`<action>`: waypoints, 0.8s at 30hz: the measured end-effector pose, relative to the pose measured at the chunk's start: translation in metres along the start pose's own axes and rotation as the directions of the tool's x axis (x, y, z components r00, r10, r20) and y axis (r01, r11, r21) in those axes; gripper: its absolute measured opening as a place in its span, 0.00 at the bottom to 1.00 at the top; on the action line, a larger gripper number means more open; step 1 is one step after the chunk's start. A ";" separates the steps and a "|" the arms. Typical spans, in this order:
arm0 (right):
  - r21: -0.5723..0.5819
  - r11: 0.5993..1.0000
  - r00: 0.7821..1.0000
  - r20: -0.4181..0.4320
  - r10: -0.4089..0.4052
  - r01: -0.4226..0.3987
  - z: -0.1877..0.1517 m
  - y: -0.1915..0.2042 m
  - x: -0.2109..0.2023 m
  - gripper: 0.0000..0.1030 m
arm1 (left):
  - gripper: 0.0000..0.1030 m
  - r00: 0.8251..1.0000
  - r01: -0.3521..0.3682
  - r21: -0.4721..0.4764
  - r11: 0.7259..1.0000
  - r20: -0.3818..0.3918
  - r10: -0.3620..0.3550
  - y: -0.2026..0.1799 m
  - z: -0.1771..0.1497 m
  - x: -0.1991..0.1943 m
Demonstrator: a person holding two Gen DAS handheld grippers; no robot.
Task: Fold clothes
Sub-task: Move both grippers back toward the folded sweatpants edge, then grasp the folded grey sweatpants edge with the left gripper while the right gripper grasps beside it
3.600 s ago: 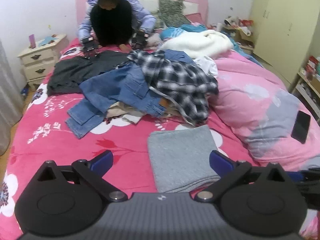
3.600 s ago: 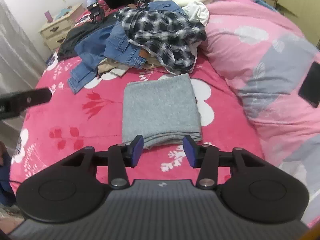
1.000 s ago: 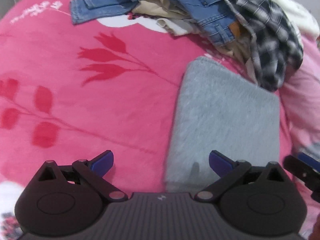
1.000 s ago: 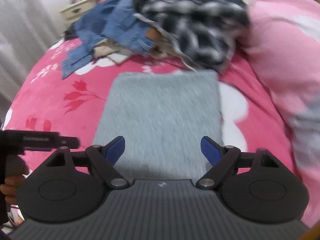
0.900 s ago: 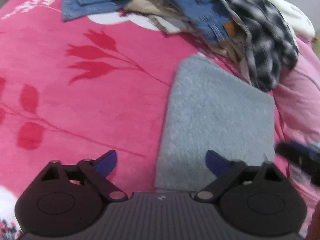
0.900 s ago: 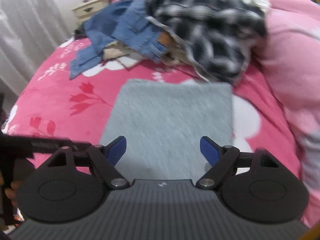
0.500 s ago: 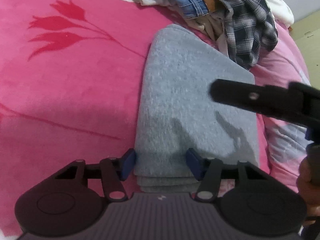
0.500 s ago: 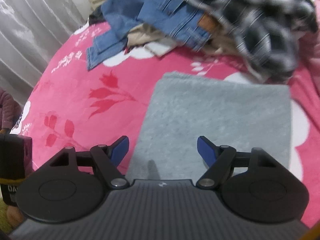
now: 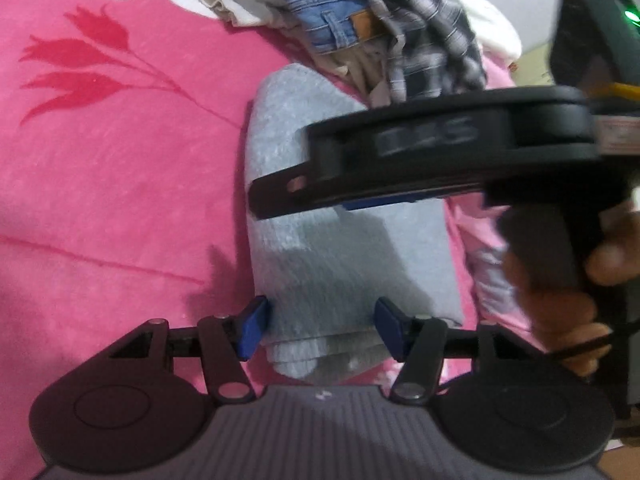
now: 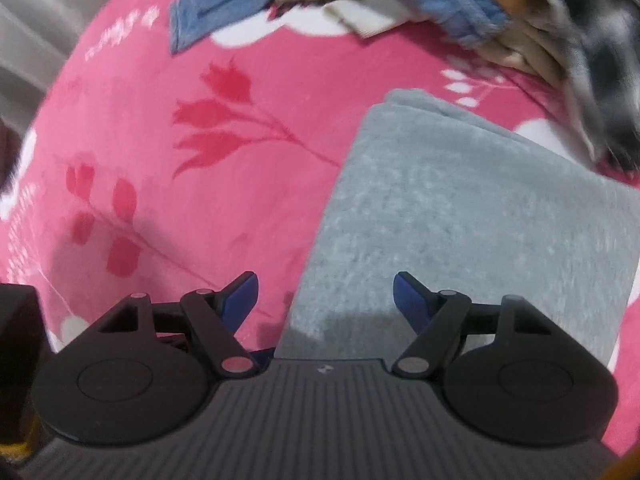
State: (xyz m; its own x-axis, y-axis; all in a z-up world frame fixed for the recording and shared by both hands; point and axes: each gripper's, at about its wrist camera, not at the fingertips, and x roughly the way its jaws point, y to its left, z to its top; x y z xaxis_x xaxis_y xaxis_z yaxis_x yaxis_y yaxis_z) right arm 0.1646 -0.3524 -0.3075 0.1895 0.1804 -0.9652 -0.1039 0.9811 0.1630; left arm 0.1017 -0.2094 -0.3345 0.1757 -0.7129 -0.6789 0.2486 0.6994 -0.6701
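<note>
Grey and fleecy, the folded sweater [image 9: 344,264] is lying on the pink floral bedspread [image 9: 120,184], just in front of the heap of jeans [image 9: 320,12] and a plaid shirt [image 9: 432,40]. The left gripper [image 9: 320,330] is closing its jaws on the sweater's near folded edge. The right gripper [image 10: 324,294] is hovering over the sweater's left edge, jaws spread wide, holding nothing.

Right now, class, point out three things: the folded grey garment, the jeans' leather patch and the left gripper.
folded grey garment [image 10: 480,216], right wrist view, top face.
leather patch [image 9: 362,24], left wrist view, centre.
left gripper [image 9: 320,330], left wrist view, between fingertips.
</note>
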 end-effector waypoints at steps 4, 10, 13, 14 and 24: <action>-0.085 0.993 0.994 -0.069 -0.089 0.083 0.005 0.017 0.017 0.73 | 0.57 1.000 0.021 0.001 1.000 0.009 -0.021 -0.002 -0.001 -0.001; -0.227 0.956 0.966 -0.135 -0.219 0.185 0.005 0.035 0.041 0.73 | 0.56 0.999 0.031 0.015 0.999 0.005 -0.031 0.003 -0.002 0.001; -0.275 0.941 0.956 -0.156 -0.249 0.200 0.002 0.037 0.048 0.74 | 0.57 0.999 0.036 0.019 0.999 0.007 -0.036 0.003 -0.001 0.003; -0.288 0.936 0.953 -0.162 -0.256 0.202 0.001 0.038 0.050 0.74 | 0.57 0.999 0.038 0.020 0.999 0.008 -0.038 0.004 -0.001 0.004; -0.387 0.896 0.930 -0.199 -0.310 0.216 -0.009 0.040 0.063 0.73 | 0.58 0.998 0.064 0.002 0.998 -0.005 -0.064 0.014 -0.005 0.000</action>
State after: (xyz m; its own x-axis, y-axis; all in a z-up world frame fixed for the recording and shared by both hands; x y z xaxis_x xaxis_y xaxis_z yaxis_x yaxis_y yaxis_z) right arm 0.1638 -0.3021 -0.3637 0.0145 -0.1497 -0.9886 -0.4304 0.8915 -0.1414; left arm 0.1002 -0.1997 -0.3453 0.1550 -0.7560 -0.6359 0.2614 0.6521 -0.7116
